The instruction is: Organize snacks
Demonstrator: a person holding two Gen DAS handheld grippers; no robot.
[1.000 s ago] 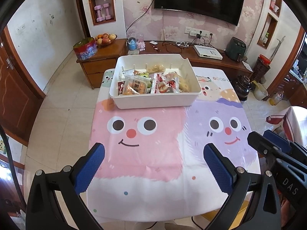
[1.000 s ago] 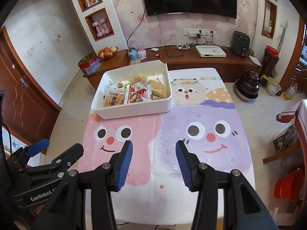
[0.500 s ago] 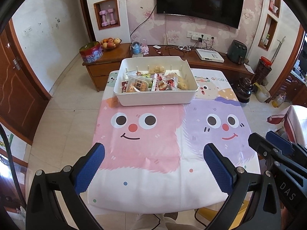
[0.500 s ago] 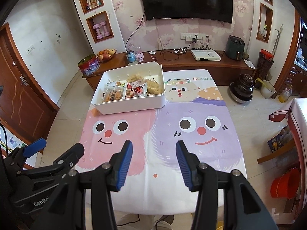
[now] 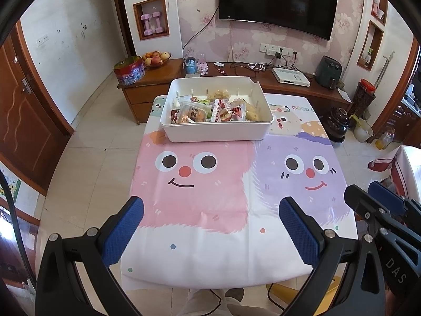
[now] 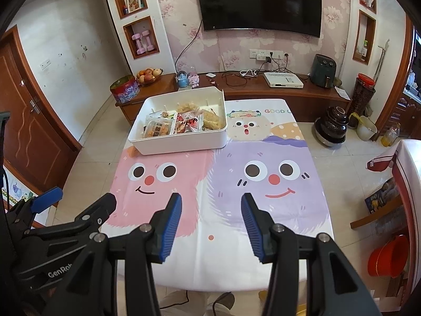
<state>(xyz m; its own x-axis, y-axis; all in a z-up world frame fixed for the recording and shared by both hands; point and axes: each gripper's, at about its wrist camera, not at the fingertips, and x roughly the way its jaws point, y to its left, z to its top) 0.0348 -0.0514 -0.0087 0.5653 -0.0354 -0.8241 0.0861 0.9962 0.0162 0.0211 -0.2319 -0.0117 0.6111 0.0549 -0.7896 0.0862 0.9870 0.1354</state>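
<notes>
A white bin (image 5: 215,134) (image 6: 181,142) stands at the table's far left end, its dividers holding several packed snacks (image 5: 210,110) (image 6: 181,125). My left gripper (image 5: 210,210) hangs open and wide above the near edge of the table, nothing between its blue pads. My right gripper (image 6: 210,208) is beside it, open more narrowly and also empty. Each gripper shows at the edge of the other's view. Both are well short of the bin.
The table wears a cloth (image 5: 236,189) (image 6: 236,184) printed with pink and purple cartoon faces. Behind it runs a low wooden TV cabinet (image 5: 289,79) with a fruit bowl, a tin and cables. A dark pot (image 6: 334,126) and a red bucket (image 6: 386,255) sit on the floor at right.
Both grippers have drawn back and slightly up from the table, so the bin looks smaller and farther and the table's near edge and the person's legs show. Jaw openings are unchanged.
</notes>
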